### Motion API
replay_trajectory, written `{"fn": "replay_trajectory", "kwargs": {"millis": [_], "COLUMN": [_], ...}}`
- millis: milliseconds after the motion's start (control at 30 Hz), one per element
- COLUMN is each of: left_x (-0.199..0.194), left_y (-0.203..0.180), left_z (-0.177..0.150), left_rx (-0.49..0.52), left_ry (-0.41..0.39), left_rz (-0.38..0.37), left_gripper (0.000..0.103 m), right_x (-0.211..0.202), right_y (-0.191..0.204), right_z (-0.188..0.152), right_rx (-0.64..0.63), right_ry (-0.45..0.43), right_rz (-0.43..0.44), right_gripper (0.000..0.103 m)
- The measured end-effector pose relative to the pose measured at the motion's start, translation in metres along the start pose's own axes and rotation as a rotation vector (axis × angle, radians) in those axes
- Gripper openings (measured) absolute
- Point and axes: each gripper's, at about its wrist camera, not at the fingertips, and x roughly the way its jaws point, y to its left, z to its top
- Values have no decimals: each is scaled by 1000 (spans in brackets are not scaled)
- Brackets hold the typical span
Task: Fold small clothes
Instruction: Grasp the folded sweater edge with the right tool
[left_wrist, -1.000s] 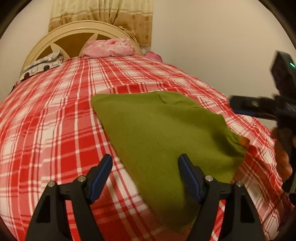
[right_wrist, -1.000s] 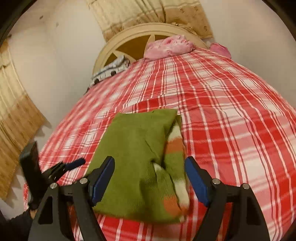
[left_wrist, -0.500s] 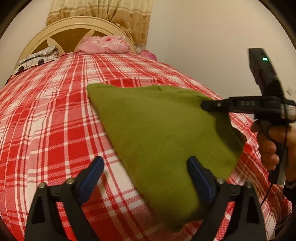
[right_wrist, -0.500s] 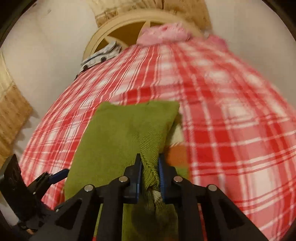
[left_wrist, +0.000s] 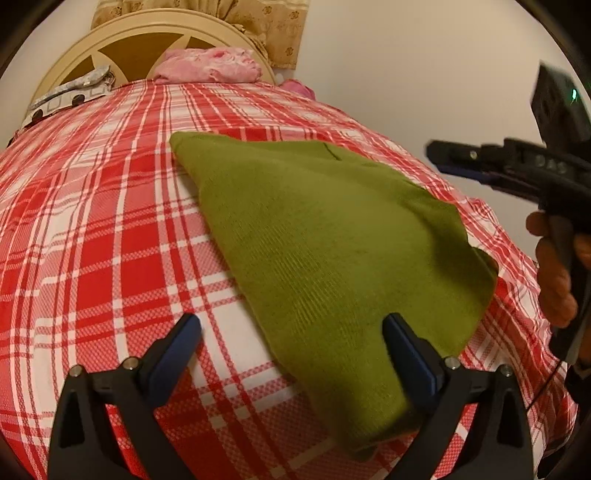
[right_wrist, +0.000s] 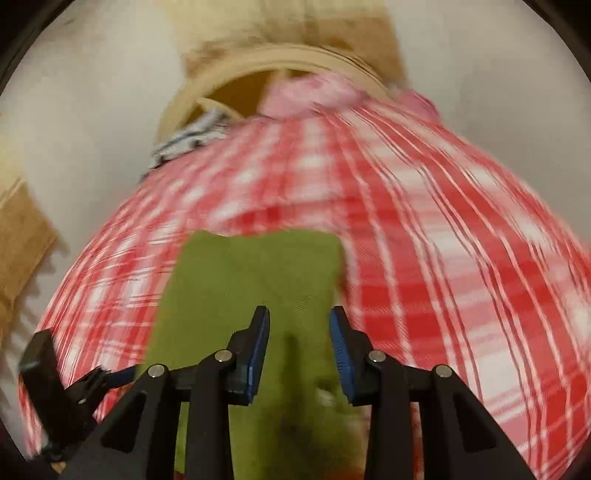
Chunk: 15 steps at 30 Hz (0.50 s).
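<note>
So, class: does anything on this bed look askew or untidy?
Nothing much. The green sweater lies folded and flat on the red plaid bedspread, set at an angle to its stripes. The pink bundle by the headboard looks crumpled.

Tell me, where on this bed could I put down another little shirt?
The bare stretch of red plaid bedspread left of the green sweater is roomiest. There is more room between the sweater and the pink bedding by the headboard. The sweater's near side is crowded by the left gripper and right gripper.
</note>
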Motion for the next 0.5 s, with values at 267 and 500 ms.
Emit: {"fn": "replay_trajectory", "kwargs": {"millis": [267, 500], "left_x": [5, 5], "left_y": [1, 7], "left_z": [2, 1], "left_rx": [-6, -25], "left_ry": [18, 22], "left_rz": [-7, -17], "left_gripper": [103, 103], "right_x": [59, 31], "right_y": [8, 15], "right_z": [-12, -26], "right_rx": [-64, -117], "right_ry": [187, 127], "right_rz": [-6, -32], "right_gripper": [34, 35]}}
